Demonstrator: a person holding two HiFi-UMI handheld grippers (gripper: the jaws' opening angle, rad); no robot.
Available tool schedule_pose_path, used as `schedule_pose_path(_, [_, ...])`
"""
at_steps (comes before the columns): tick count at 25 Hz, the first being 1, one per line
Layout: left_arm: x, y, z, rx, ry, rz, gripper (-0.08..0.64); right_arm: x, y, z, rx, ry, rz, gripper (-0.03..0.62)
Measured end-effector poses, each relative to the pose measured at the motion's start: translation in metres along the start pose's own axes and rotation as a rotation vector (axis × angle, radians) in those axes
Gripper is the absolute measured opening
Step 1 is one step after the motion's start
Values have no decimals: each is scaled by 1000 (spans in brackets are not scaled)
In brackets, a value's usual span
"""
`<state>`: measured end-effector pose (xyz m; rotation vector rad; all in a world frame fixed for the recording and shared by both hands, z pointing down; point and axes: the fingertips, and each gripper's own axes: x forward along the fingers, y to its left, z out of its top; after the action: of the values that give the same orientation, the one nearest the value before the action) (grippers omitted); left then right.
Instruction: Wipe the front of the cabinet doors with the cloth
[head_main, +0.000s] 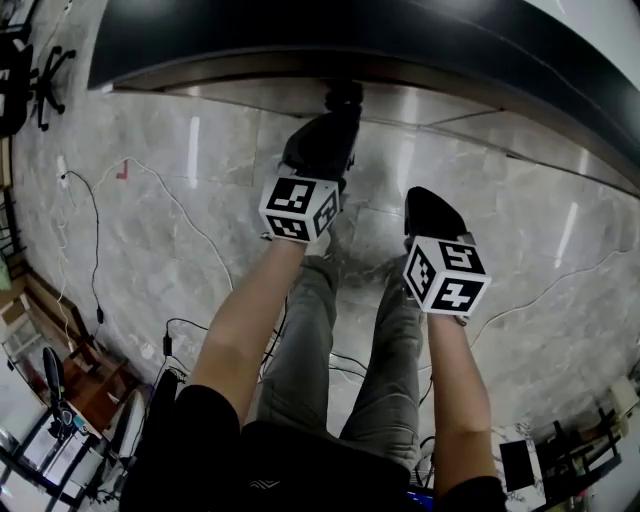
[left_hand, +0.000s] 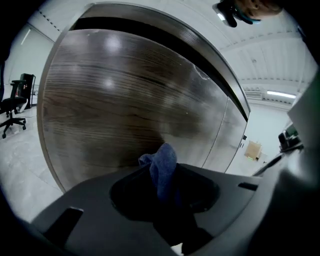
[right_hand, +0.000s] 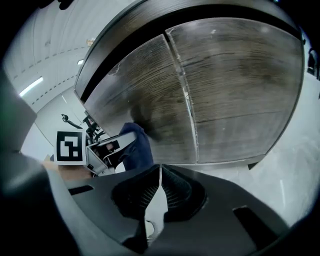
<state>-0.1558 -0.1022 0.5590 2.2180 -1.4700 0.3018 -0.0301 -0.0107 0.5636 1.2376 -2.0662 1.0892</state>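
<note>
- Blue cloth (left_hand: 162, 167) is pinched in the left gripper (left_hand: 166, 187), poking out just before the cabinet door (left_hand: 115, 100).
- Right gripper (right_hand: 160, 192): jaws together, empty, nearer and rightward.
- Both forearms reach forward.

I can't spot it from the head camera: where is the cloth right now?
The blue cloth is pinched between the jaws of the left gripper, in front of the wood-grain cabinet door; the right gripper view shows it at lower left.

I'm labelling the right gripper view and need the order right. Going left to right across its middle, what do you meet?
Left gripper's marker cube → blue cloth → seam between the cabinet doors → picture-right door.
</note>
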Motion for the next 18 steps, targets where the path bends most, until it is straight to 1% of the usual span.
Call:
schedule_pose_path(3, [17, -28, -3, 8, 13, -44, 126, -12, -24, -1, 24, -12, -17, 38])
schedule_pose_path(8, [41, -70, -9, 8, 28, -95, 126, -27, -60, -7, 60, -17, -46, 38])
schedule_pose_path(11, [51, -96, -10, 24, 38, -135, 126, -37, -79, -11, 81, -17, -61, 38])
schedule_pose_path(18, [67, -131, -7, 33, 58, -173, 126, -50, -101, -11, 133, -33, -73, 38])
